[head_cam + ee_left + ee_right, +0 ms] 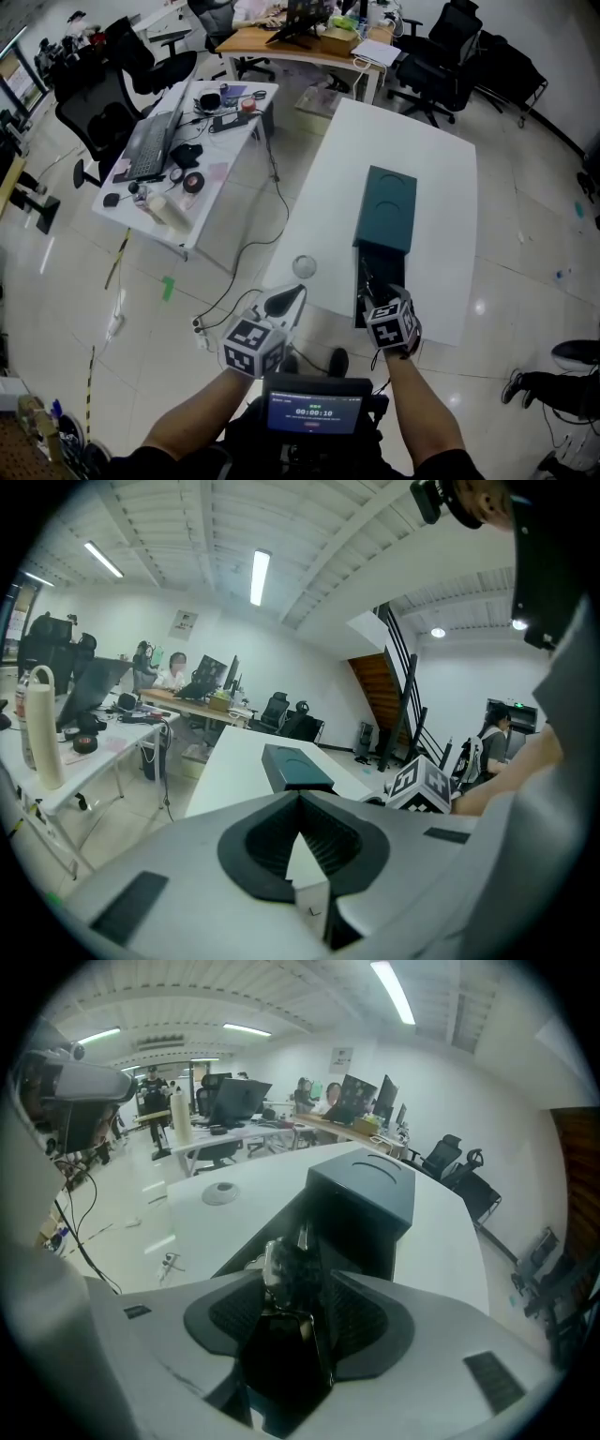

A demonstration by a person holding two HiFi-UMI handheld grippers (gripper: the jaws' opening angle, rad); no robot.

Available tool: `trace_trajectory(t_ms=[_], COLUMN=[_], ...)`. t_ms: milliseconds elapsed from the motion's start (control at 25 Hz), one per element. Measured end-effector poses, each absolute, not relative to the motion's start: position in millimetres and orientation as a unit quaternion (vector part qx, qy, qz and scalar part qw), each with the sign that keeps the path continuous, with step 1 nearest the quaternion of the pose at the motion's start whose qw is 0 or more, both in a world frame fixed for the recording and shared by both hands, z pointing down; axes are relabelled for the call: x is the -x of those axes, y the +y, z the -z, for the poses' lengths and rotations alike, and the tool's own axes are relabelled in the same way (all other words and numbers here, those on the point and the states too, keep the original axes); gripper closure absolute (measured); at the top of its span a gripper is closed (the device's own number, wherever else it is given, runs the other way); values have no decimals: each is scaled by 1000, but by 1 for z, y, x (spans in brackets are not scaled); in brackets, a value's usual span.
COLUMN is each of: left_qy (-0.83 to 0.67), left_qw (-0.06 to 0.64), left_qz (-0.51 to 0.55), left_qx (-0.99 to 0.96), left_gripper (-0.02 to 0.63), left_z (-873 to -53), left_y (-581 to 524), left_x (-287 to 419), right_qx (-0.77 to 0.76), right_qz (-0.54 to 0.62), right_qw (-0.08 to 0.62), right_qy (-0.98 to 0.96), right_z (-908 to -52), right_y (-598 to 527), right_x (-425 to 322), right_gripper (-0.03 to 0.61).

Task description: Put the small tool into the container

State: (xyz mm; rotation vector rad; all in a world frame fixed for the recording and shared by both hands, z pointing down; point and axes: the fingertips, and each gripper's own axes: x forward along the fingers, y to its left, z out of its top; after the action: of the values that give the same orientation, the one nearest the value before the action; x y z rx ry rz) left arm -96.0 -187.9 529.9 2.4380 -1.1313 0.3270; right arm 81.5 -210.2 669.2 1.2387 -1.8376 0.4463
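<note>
"Head view first: what's the biggest thing down there?"

"The white desk [431, 178], running away from the person. The dark teal container [386, 206] lies lengthwise on it, and its near end is open and black inside."

"And the two hands?"

"The left hand-held gripper [285, 299] hangs just beside the desk's near left edge. In the left gripper view its [300, 799] jaws meet at the tips with nothing between them, and the container [295, 766] sits well ahead. The right hand-held gripper [376, 287] points steeply down at the container's open end."

"Where's the small tool?"

"In the right gripper view, the small tool [286, 1260] stands between that gripper's [305, 1281] jaws. They're narrowed onto it, pads against its sides, right at the black opening of the container [366, 1194]."

"Anything smaller?"

"A little round disc [304, 267] lies on the desk, left of the container and apart from both grippers."
</note>
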Motion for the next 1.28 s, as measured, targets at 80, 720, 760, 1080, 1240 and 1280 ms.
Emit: trace_trajectory(t_ms=[80,720,760,1080,1240,1280], left_qy=[-408,-415,-414,-402,-395,-391], left_qw=[216,211,210,204,200,202], left_qz=[-119,-119,-118,-94,-74,-67], left_qx=[-879,-877,-878,-888,-893,-895], left_gripper=[600,600,600,600,600,600], left_z=[-530,-528,-528,-500,-473,-467], left_y=[-186,-188,-187,-184,-180,-178], left_x=[95,100,99,77,61,58], right_qx=[-494,-495,-495,-519,-535,-541], right_qz=[-177,-192,-192,-259,-281,-274], right_qw=[428,403,396,248,134,122], right_qy=[-736,-745,-749,-776,-785,-786], right_z=[-670,-672,-669,-597,-529,-515], right_y=[-212,-210,-209,-185,-175,-170], right_x=[-82,-76,-76,-88,-110,-118], right_gripper=[345,345,345,345,347,372])
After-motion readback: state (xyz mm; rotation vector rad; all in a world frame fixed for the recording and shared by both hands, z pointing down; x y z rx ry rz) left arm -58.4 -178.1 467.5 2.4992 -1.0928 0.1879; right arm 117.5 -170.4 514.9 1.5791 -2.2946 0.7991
